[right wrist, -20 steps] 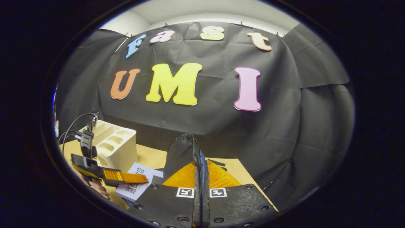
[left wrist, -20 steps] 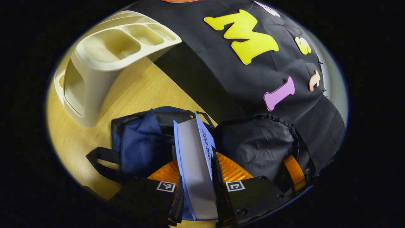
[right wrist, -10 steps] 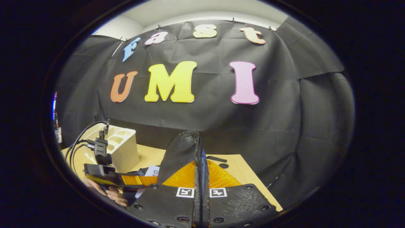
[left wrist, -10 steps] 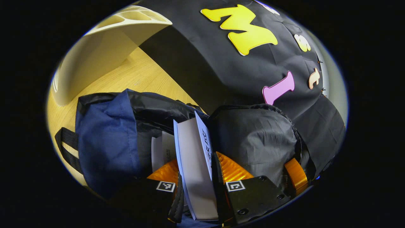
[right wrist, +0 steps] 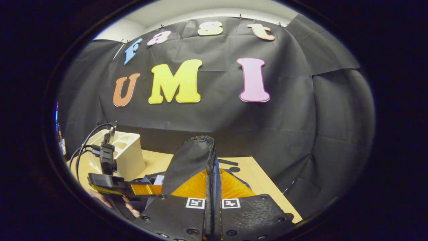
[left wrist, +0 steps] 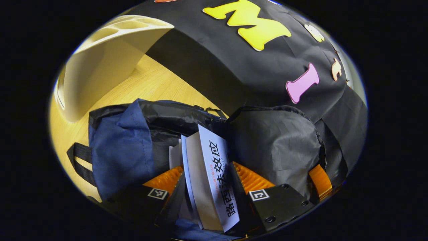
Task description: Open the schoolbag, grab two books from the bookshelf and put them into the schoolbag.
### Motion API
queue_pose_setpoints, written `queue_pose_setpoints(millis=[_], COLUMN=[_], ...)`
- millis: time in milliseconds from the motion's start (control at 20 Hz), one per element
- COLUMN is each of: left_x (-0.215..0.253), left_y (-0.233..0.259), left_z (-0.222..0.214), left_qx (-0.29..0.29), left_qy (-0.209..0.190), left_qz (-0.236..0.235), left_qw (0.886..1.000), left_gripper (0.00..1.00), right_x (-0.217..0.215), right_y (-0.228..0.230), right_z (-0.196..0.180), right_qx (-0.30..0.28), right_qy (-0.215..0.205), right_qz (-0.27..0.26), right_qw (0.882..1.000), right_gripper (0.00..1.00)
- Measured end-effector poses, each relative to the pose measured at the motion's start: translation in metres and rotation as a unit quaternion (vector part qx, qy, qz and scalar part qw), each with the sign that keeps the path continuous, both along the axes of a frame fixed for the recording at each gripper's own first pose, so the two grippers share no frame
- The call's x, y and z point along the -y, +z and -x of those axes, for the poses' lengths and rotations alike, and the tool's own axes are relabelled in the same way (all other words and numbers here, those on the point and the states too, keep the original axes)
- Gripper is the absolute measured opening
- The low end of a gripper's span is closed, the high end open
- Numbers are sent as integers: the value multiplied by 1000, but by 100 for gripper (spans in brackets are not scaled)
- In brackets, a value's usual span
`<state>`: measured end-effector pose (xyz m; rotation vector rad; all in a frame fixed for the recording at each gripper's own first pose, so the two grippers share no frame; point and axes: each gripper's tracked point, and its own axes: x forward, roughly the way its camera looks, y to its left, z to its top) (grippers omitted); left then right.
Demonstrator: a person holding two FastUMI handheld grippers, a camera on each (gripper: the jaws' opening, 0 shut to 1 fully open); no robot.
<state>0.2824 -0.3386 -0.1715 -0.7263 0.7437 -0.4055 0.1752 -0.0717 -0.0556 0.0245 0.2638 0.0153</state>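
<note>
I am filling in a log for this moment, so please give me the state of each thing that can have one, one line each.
Dark blue fabric schoolbag: open, mouth gaping.
Black bag flap: lifted, pinched in right tool.
White paperback book: tilted, lower end inside the bag mouth.
Second white book: already in the bag.
Cream plastic bookshelf: upright, visible slots empty.
Left tool: open around the book.
Right tool: shut on flap.

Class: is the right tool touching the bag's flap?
Touching. In the right gripper view the right tool is shut on the flap of the bag, whose zip edge runs up between its two fingers and is held upright.
</note>
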Motion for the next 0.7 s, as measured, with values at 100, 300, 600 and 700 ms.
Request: queue_pose_setpoints(millis=[100,300,600,700], left_x=[-9,-26,-69,-88], left_y=[1,12,49,54], left_z=[0,10,28,39], left_qx=[5,17,69,85], left_qy=[-3,-12,1,9], left_qz=[-38,-56,-80,-97], left_qw=[999,998,994,992], left_gripper=[79,81,81,81], right_x=[-3,-13,-14,-19], right_y=[-4,-17,-22,-19], right_z=[2,10,25,37], right_qx=[-9,-41,-64,-62], right_qy=[1,7,-17,-21], right_qz=[-7,-15,-2,12], right_qw=[1000,999,998,998], right_gripper=[4,8,18,20])
